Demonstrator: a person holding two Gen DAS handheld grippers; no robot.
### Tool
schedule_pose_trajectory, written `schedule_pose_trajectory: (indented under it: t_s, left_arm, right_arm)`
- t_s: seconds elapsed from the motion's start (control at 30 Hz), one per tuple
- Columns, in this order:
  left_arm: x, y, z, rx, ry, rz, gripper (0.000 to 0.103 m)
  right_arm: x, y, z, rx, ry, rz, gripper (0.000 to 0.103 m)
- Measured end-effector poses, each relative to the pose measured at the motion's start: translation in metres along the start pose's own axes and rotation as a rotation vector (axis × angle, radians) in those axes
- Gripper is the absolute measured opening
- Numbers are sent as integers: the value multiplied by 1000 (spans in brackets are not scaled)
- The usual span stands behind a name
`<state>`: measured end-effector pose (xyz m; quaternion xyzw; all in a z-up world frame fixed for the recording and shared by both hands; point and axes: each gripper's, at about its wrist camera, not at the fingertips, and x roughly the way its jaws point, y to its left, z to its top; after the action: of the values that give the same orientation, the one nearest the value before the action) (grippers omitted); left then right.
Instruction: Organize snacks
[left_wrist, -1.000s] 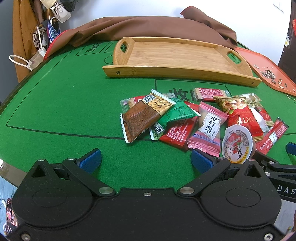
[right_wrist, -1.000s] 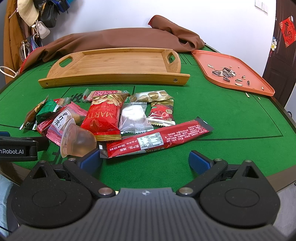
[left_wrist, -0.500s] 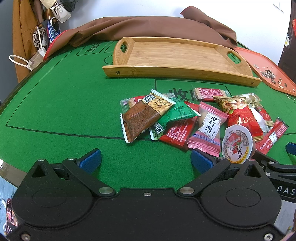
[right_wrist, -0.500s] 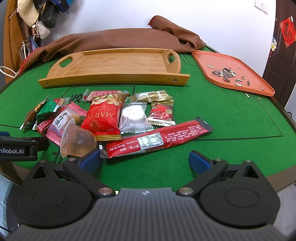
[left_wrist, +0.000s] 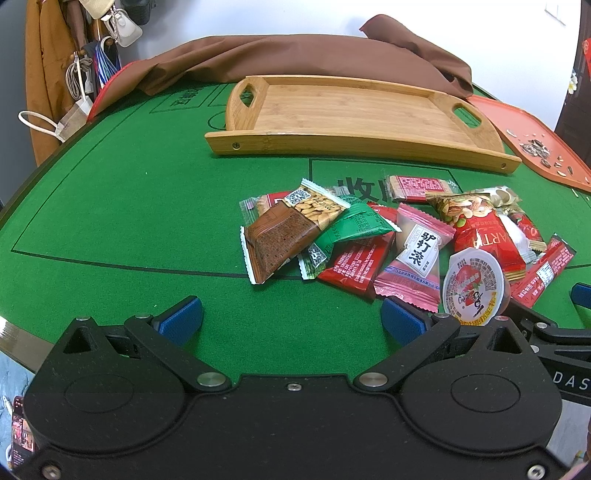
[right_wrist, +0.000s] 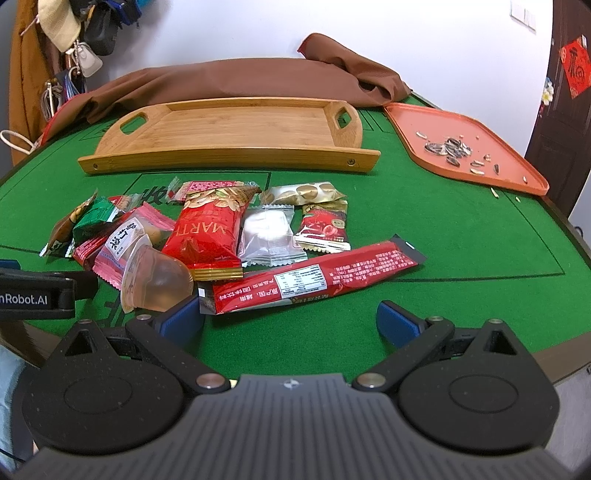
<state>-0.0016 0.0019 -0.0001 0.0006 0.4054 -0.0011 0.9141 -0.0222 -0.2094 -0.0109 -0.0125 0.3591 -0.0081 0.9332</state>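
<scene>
Both tools, left tool (left_wrist: 290, 319) and right tool (right_wrist: 290, 319), are released at the worktop's (left_wrist: 129, 206) near edge, beside the snack pile (right_wrist: 207, 236).

brown cloth (right_wrist: 236, 79), orange tray (right_wrist: 436, 125) (seed shells), green table (right_wrist: 461, 229)

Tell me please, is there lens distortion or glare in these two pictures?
Left wrist view: strong fisheye bends the wooden tray and the table edge; dark corners. Right wrist view: same bending of the tray; soft glare on the long red packet; both are sharp.
</scene>
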Motion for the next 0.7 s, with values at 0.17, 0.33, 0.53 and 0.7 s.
schedule_pose_trajectory:
  t_s: [0.17,0.33,0.53,0.7]
  left_arm:
    - [-1,-1,-1,7,-2,-6,103]
    - [0,-1,-2,10,-20,-11,103]
    - [1,0,-4,16,-37,-14,103]
    - [2,4,-7,37,-75,-35,103]
  right_arm:
    - [-2,3,-1,0,2,3,103]
    - [-2,1,-2,-9,-10,5,103]
    - [-4,5,-4,-28,-34,-21,103]
    - [-2,0,-4,0,-29,0,103]
